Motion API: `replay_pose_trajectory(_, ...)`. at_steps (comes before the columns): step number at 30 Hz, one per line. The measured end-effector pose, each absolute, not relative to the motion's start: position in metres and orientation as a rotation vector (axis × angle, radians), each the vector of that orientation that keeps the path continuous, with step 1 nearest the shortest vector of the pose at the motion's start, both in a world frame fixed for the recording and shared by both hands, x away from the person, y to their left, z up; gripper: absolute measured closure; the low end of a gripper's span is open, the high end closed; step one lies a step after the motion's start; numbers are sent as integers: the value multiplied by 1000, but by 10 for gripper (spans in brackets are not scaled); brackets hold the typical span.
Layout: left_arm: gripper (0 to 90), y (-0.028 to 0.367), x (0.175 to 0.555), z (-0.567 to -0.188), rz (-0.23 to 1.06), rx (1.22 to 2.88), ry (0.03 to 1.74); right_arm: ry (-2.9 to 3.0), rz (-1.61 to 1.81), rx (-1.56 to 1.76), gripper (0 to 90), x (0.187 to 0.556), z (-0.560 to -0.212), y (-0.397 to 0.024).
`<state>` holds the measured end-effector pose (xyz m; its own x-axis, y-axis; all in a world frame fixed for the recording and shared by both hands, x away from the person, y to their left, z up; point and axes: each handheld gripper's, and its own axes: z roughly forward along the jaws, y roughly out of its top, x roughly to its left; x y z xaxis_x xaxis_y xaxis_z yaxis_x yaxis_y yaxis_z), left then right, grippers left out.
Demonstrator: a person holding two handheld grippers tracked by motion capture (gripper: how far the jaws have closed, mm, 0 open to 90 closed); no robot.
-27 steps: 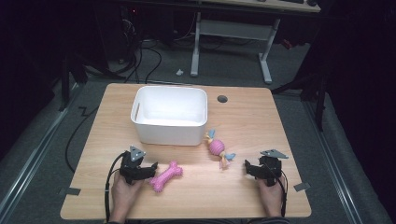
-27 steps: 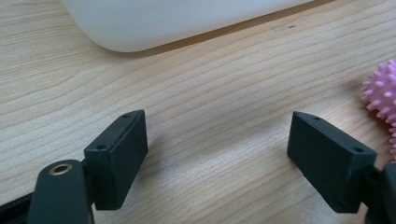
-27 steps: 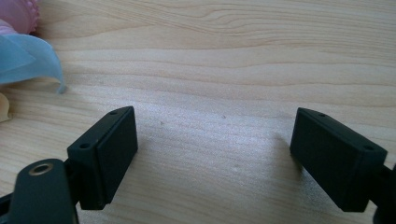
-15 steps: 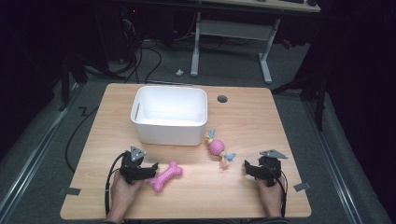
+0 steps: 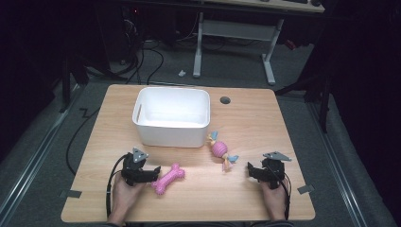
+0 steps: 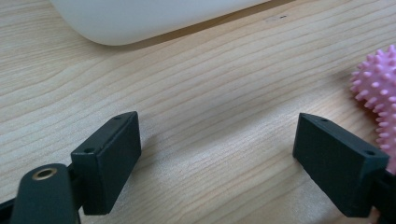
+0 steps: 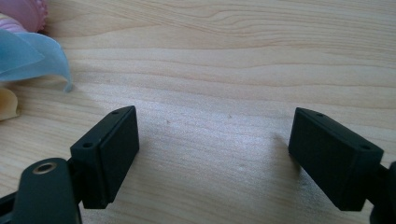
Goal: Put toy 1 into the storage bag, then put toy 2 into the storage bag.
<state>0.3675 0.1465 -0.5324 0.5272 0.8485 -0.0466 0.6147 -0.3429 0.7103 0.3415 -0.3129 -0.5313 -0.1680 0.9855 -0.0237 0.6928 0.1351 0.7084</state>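
Left gripper [image 6: 215, 158] agape, pink bone [image 6: 378, 93] beside

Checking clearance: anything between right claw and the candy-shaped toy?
Nothing: bare wood between the right claw and the candy-shaped toy, in the high view.

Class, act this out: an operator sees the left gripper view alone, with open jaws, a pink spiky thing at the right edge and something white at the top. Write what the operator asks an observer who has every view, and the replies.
Operator: What is the pink spiky thing at my right edge?
Observer: A bone toy, lying flat on the table just ahead of the left hand-held gripper.
Operator: And the white thing at the top?
Observer: An open bin; it looks empty inside.
Operator: What is the right hand-held gripper doing?
Observer: It rests on the table with its jaws open, and a knotted toy lies apart from it.
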Motion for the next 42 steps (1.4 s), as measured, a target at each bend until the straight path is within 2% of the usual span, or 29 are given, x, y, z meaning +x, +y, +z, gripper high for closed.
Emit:
replay_pose_trajectory(15, 193, 147, 365, -511, 428, 2073, 1128, 1931, 779, 1599, 163, 341, -531, -313)
replay_pose_trajectory(21, 206, 145, 359, -502, 373, 2072, 1096, 1931, 779, 1600, 163, 341, -531, -313)
replay_pose_trajectory(24, 211, 144, 356, -499, 405, 2083, 1088, 1931, 779, 1601, 163, 341, -531, -313)
replay_pose_trajectory(33, 231, 129, 343, -487, 344, 2092, 1016, 1931, 779, 1599, 163, 342, -531, -313)
replay_pose_trajectory(42, 306, 111, 330, -489, 306, 2186, 926, 1929, 780, 1603, 163, 342, -531, -313)
